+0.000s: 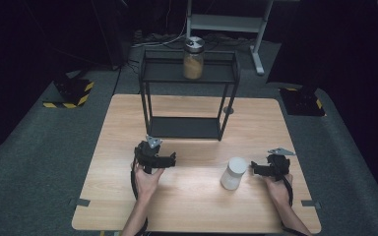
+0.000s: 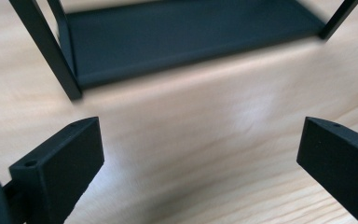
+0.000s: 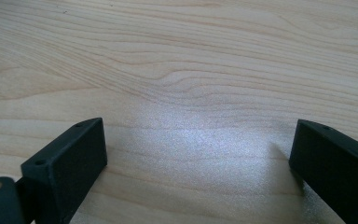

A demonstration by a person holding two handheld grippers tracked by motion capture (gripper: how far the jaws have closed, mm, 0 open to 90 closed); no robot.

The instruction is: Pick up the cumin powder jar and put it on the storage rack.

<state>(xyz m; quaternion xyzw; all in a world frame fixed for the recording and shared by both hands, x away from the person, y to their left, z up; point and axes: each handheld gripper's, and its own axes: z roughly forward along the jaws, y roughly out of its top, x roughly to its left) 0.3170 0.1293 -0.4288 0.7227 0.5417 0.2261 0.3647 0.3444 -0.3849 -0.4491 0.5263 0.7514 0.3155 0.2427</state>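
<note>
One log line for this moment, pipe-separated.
left gripper: open, empty | right gripper: open, empty, beside white jar | amber jar: top of black shelf | table: wood

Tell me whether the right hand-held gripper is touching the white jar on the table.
Apart. The high view shows bare table between the right hand-held gripper and the white jar; the right gripper view shows only wood between its open jaws.

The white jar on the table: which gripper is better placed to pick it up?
Probably the right gripper: it is open and sits just beside the white jar, jaws pointing toward it. The left gripper, also open, is farther away, near the black shelf.
</note>
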